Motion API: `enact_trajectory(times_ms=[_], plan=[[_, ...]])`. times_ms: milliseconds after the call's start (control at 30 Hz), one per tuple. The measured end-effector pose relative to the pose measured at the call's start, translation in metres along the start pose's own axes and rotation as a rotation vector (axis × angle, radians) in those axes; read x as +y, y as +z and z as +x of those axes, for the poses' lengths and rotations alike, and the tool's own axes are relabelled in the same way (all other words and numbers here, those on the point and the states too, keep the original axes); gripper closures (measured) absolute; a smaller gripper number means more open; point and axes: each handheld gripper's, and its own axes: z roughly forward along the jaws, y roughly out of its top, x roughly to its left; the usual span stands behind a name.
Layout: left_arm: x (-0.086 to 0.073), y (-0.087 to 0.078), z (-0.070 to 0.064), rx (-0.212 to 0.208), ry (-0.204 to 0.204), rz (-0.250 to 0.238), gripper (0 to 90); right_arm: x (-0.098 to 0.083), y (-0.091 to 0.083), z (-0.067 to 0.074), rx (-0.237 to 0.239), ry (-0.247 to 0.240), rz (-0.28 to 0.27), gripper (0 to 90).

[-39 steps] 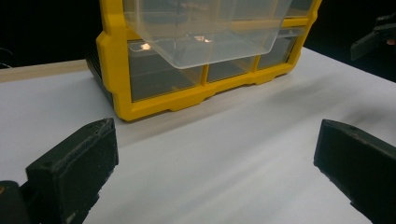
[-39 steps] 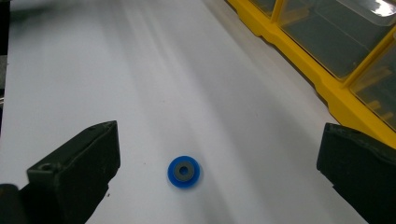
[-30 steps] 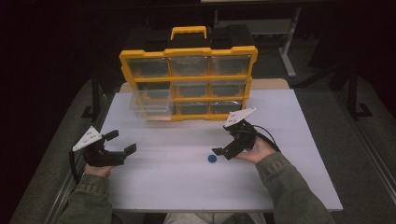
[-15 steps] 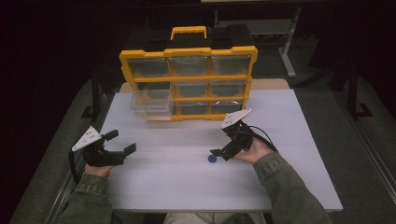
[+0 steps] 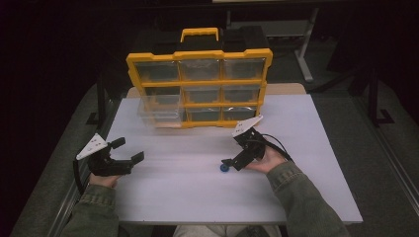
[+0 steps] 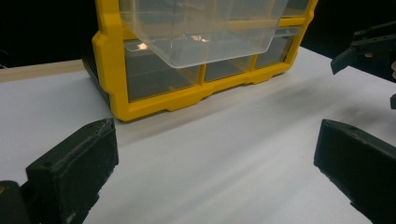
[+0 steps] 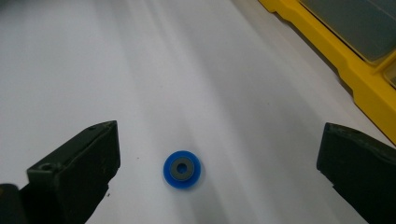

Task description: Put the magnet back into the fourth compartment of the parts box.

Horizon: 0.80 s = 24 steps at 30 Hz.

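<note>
before the yellow organizer (image 5: 199, 89) on the white table (image 5: 316, 148), we hold our right gripper (image 5: 232, 163) wide around a small blue disc (image 7: 182, 169); our left gripper (image 5: 129, 150), far leftward, gapes empty.

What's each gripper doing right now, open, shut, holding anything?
Left gripper: open, holding nothing, above bare table.
Right gripper: open, holding nothing, jaws on either side of the small blue ring, which lies on the white table.
</note>
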Motion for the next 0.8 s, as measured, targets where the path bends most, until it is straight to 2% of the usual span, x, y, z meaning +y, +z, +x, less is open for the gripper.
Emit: enact_trajectory(times_ms=[567, 767, 800], plan=[[0.000, 0.001, 0.000, 0.001, -0.003, 0.005, 0.0, -0.002, 0.014, 0.003, 0.020, -0.016, 0.062, 0.0], [0.000, 0.001, 0.000, 0.001, -0.004, 0.005, 0.0, -0.003, 0.020, 0.003, 0.029, -0.007, 0.076, 0.0], [0.000, 0.001, 0.000, 0.001, -0.003, 0.006, 0.0, -0.004, 0.023, 0.004, 0.031, -0.006, 0.095, 0.0]])
